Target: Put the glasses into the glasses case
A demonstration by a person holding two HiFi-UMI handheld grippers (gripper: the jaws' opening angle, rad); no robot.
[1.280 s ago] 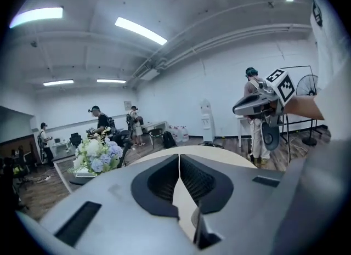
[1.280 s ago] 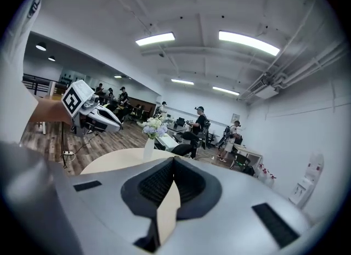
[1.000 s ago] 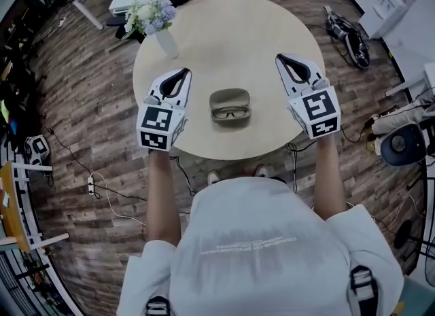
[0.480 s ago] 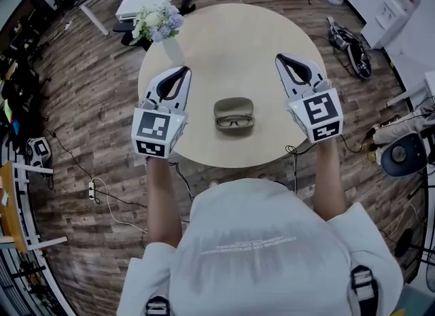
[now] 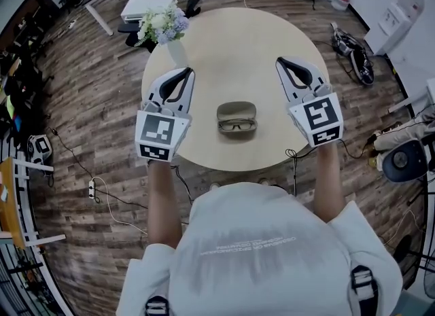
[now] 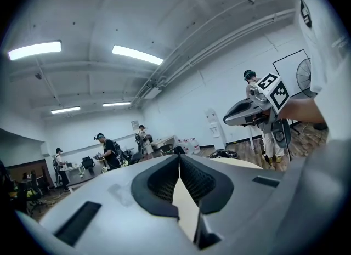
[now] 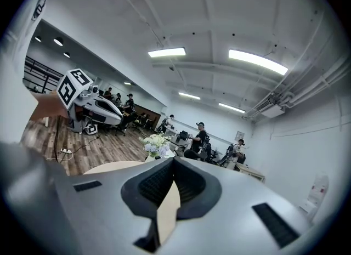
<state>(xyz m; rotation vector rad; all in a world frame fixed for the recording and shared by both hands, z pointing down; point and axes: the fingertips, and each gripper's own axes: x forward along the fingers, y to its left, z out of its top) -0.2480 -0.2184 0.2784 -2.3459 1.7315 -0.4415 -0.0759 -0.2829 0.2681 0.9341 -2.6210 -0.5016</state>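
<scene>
An open olive glasses case (image 5: pixel 236 110) lies near the front middle of the round table (image 5: pixel 231 49). Dark-framed glasses (image 5: pixel 237 126) rest in its near half. My left gripper (image 5: pixel 186 72) hovers to the left of the case, above the table's left edge, with its jaws shut and nothing between them. My right gripper (image 5: pixel 280 61) hovers to the right of the case, also shut and empty. Neither touches the case. In the left gripper view the pads meet at the tip of the left gripper (image 6: pixel 179 157). The right gripper view shows the same closed seam on the right gripper (image 7: pixel 174 160).
A vase of white and blue flowers (image 5: pixel 165 26) stands on the table's far left, and the flowers (image 7: pixel 156 143) also show in the right gripper view. Desks, chairs, cables and a power strip (image 5: pixel 91 186) sit on the wood floor around the table. Several people stand in the background.
Both grippers have risen a little above the table, still shut. The head view has shifted slightly. The case and glasses have not moved.
</scene>
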